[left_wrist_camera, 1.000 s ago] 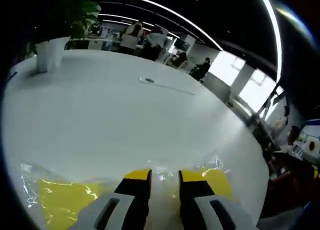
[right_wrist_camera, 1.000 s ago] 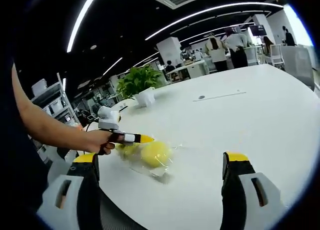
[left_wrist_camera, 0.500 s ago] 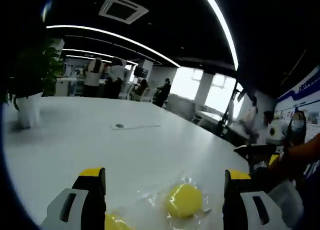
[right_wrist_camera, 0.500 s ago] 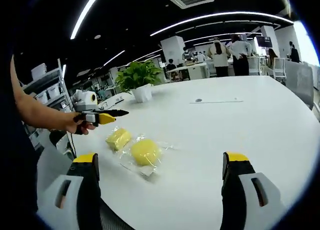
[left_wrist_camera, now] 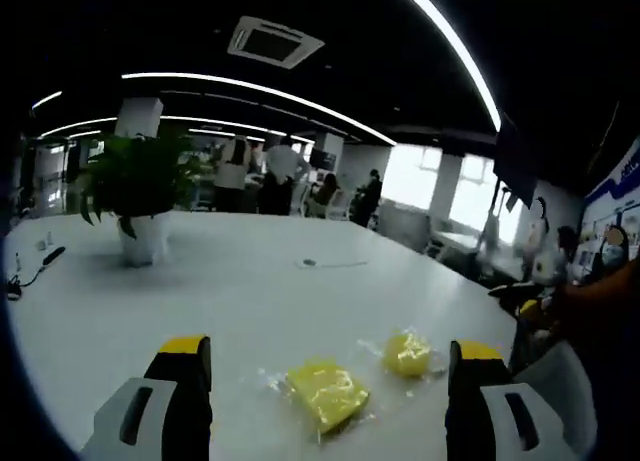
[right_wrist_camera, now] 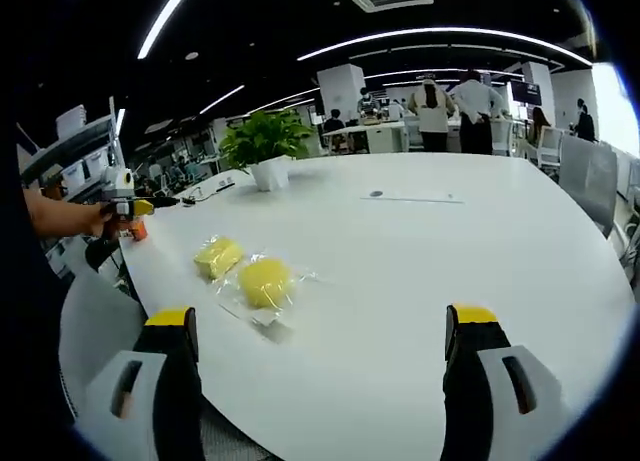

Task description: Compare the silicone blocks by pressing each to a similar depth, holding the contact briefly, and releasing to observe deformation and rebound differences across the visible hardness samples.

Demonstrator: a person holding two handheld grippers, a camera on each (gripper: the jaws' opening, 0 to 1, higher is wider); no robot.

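Two yellow silicone blocks in clear wrap lie on the white table (right_wrist_camera: 450,251): a square block (right_wrist_camera: 218,256) (left_wrist_camera: 325,391) and a round block (right_wrist_camera: 263,281) (left_wrist_camera: 408,353). My left gripper (left_wrist_camera: 330,349) is open, its jaws wide apart, lifted off and short of the square block. In the right gripper view a hand holds the left gripper (right_wrist_camera: 135,208) at the table's far left edge, well away from the blocks. My right gripper (right_wrist_camera: 321,316) is open and holds nothing, with the blocks ahead and to its left.
A potted plant (right_wrist_camera: 262,146) (left_wrist_camera: 140,196) stands at the back of the table. A small round spot with a thin line (right_wrist_camera: 376,193) lies farther out. People stand by desks (right_wrist_camera: 450,101) beyond. A person's arm (left_wrist_camera: 600,311) shows at the right edge.
The left gripper, nearly shut and low on a yellow block a second ago, has opened and drawn back from both blocks to the table's edge. The right gripper stayed open.
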